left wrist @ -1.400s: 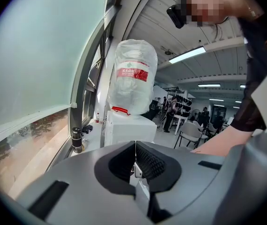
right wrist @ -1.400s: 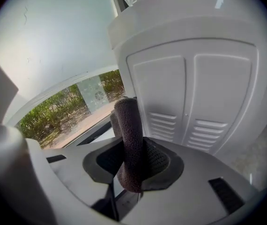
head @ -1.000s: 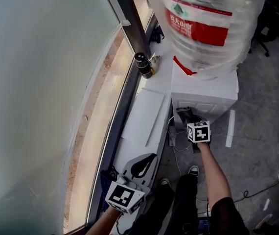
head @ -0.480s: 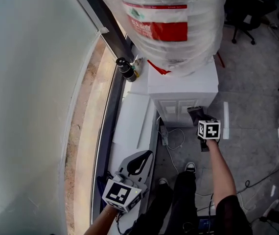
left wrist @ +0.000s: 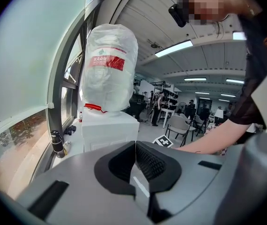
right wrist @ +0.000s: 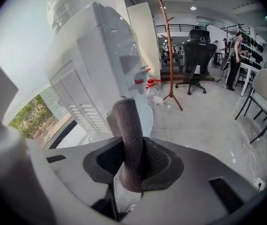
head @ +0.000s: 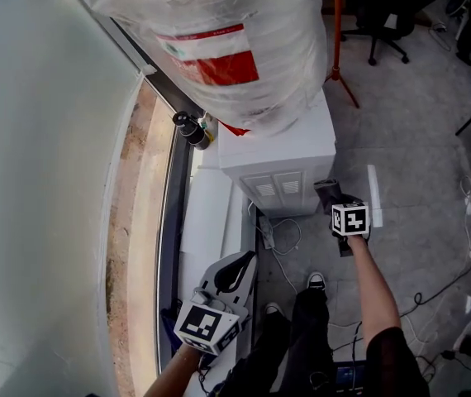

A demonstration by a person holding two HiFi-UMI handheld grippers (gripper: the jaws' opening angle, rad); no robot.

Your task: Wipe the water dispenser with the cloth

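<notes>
The white water dispenser (head: 281, 160) stands by the window with a big plastic-wrapped bottle (head: 219, 40) on top; it also shows in the left gripper view (left wrist: 109, 128) and in the right gripper view (right wrist: 93, 74). My right gripper (head: 332, 195) is shut on a folded grey cloth (right wrist: 129, 142), held just off the dispenser's back right corner, beside its side wall. The cloth (head: 328, 191) is a dark patch ahead of the marker cube. My left gripper (head: 237, 275) hangs low over the white sill, jaws together and empty (left wrist: 134, 159).
A dark bottle (head: 189, 127) stands on the window ledge (head: 206, 213) beside the dispenser. Cables (head: 281, 246) lie on the floor behind it. A red coat stand (right wrist: 167, 46) and an office chair (right wrist: 196, 55) stand on the open floor to the right.
The head view has swung, so the dispenser sits higher and further left. My right gripper with the cloth has shifted from the dispenser's rear panel to its right corner. The left gripper stayed put.
</notes>
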